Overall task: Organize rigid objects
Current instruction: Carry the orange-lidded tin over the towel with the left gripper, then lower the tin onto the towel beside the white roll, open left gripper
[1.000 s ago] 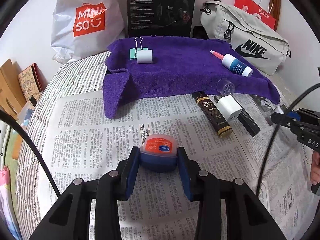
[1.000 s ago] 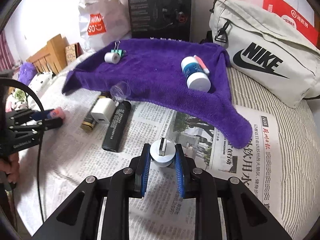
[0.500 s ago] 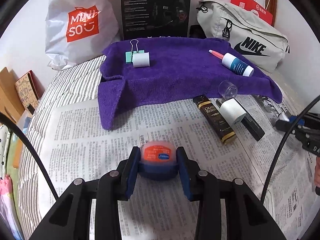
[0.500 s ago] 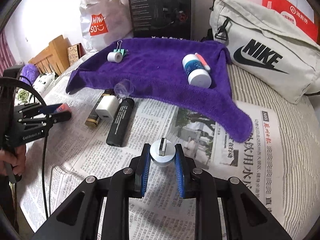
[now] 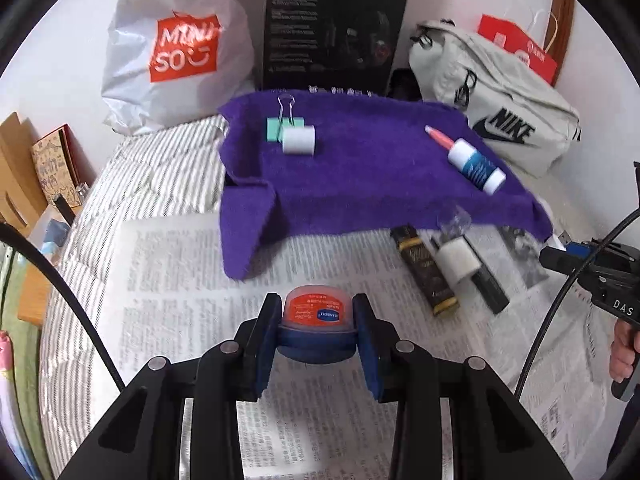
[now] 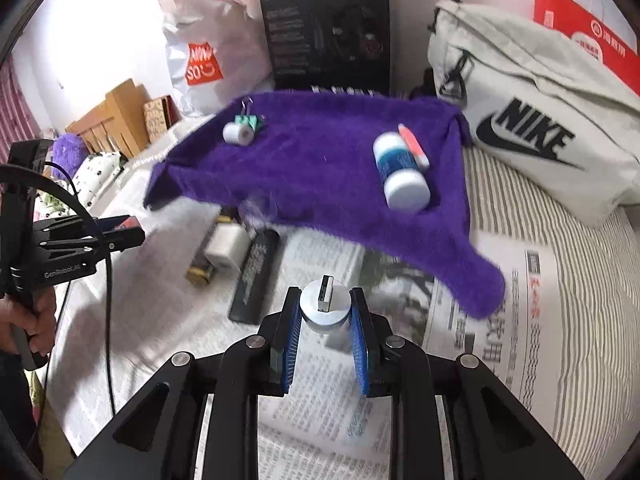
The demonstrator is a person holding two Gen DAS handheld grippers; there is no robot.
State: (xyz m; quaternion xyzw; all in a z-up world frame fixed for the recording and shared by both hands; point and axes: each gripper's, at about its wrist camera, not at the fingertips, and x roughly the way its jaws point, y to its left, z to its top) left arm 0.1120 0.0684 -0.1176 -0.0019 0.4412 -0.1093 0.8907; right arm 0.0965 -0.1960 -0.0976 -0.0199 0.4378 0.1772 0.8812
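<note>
Both my hands are full.
My left hand-held gripper (image 5: 316, 330) squeezes a little orange-lidded jar (image 5: 317, 320); my right hand-held gripper (image 6: 325, 312) squeezes a round white plug (image 6: 325, 311) above the newspaper (image 6: 352, 412).

Fuzzy purple cloth towel (image 5: 360, 184) over matt printed newspaper (image 5: 192, 280). Glossy plastic jar (image 5: 317, 322) with orange lid. Smooth white plug (image 6: 326, 312) with metal USB tip. Crinkled plastic bag (image 5: 176, 48); canvas pouch (image 6: 532, 108).
</note>
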